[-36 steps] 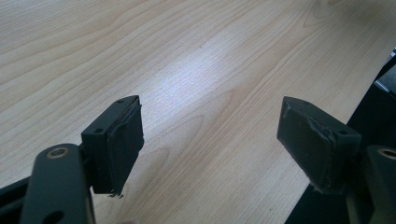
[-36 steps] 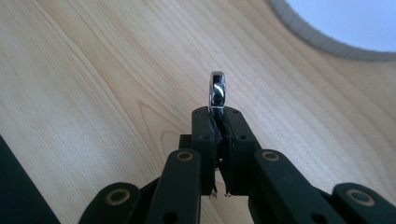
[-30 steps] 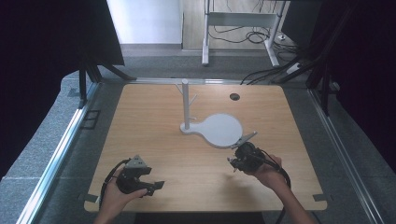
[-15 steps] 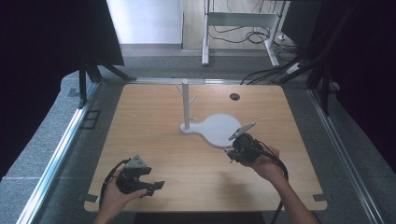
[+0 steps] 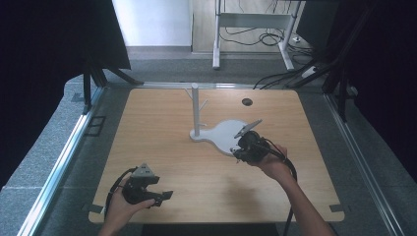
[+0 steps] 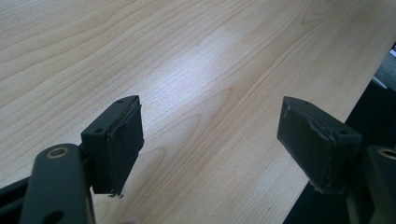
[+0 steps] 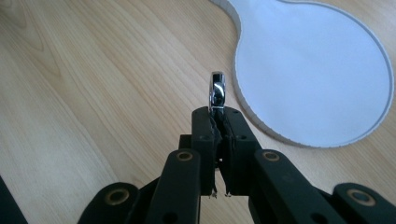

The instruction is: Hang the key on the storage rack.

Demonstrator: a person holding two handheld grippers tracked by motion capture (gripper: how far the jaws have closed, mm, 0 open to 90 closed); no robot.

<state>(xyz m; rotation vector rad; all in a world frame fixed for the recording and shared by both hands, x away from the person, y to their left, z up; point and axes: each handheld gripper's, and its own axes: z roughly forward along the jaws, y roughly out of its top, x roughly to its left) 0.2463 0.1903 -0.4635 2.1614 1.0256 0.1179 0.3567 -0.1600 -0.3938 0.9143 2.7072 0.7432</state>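
Right claw [image 5: 242, 145] has lifted and shifted toward the white stand base [image 5: 227, 135] since the earlier frames; left claw [image 5: 160, 195] hasn't moved. Right claw's jaws are pinched tight on a small shiny ring [image 7: 217, 93], which sticks up edge-on from between the pads [image 7: 204, 130] in the right gripper view. Ring hangs above bare desk [image 7: 93, 84], just beside the rim of the base's round white disc [image 7: 317, 70], not touching it. In the high view the right claw sits over the near edge of the base, with the upright pegged post [image 5: 195, 109] at the base's far left. Left claw rests low near the desk's front edge, jaws wide apart, holding nothing, wood grain between the pads [image 6: 119, 144].
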